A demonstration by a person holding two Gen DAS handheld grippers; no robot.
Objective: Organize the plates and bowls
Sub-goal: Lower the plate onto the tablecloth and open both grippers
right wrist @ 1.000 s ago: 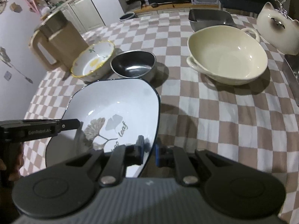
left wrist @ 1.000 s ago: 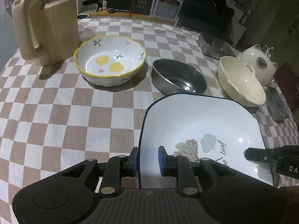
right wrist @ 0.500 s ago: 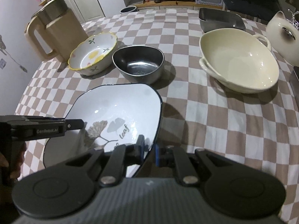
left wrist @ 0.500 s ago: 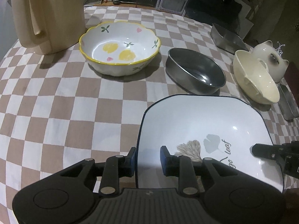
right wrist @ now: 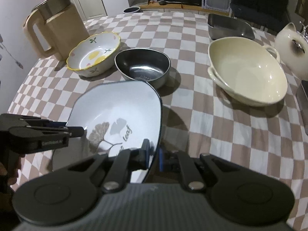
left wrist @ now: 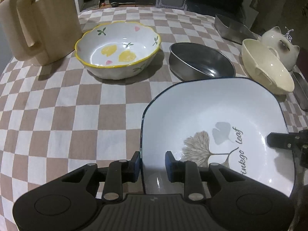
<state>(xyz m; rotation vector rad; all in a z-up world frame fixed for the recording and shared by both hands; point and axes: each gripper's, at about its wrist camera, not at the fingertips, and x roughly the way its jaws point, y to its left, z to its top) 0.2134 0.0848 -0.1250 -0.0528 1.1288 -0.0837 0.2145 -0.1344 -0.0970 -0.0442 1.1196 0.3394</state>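
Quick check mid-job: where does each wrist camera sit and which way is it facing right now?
Left wrist: behind the left claw, angled down over the square plate toward the flowered bowl; the right claw shows at the right edge.
Right wrist: behind the right claw at the plate's opposite rim, facing the cream bowl; the left claw shows at the left.
Shared: plate, bowls, steel bowl.

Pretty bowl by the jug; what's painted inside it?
Yellow lemons, pink hearts, green sprigs and a yellow rim on the scalloped bowl; left wrist view.

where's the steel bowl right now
The steel bowl sits on the checkered tablecloth between the flowered bowl and the cream bowl, just beyond the far edge of the square plate.
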